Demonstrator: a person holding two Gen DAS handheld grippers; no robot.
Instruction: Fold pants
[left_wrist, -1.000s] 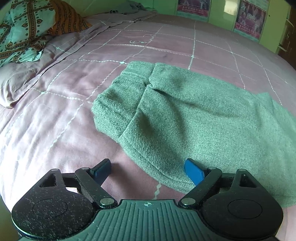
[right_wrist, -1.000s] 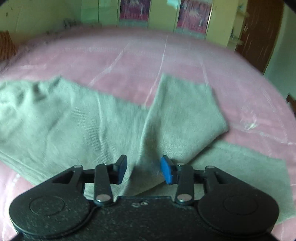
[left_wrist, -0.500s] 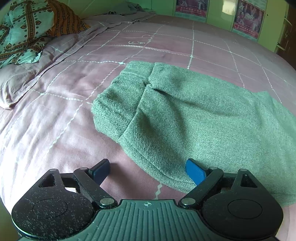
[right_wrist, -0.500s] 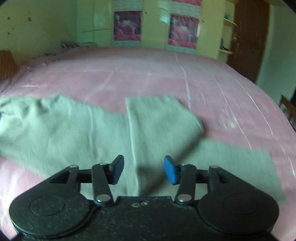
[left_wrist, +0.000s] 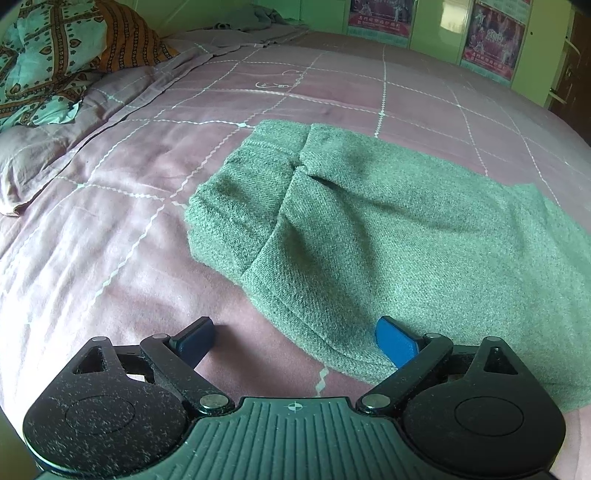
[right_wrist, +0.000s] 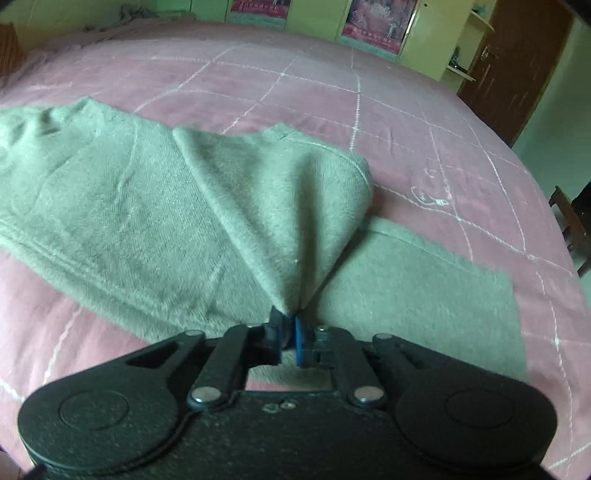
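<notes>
Right gripper (right_wrist: 286, 326) now pinched shut on a bunched corner of the pants (right_wrist: 155, 221) — parted and empty half a second ago, so the fold looks under way. Fabric tented up from the jaws, probably a leg hem, though motion blur softens it. Left gripper (left_wrist: 295, 336) wide open, empty, straddling the near waistband edge. Beyond, pants spread flat on the bed (left_wrist: 110, 229).
</notes>
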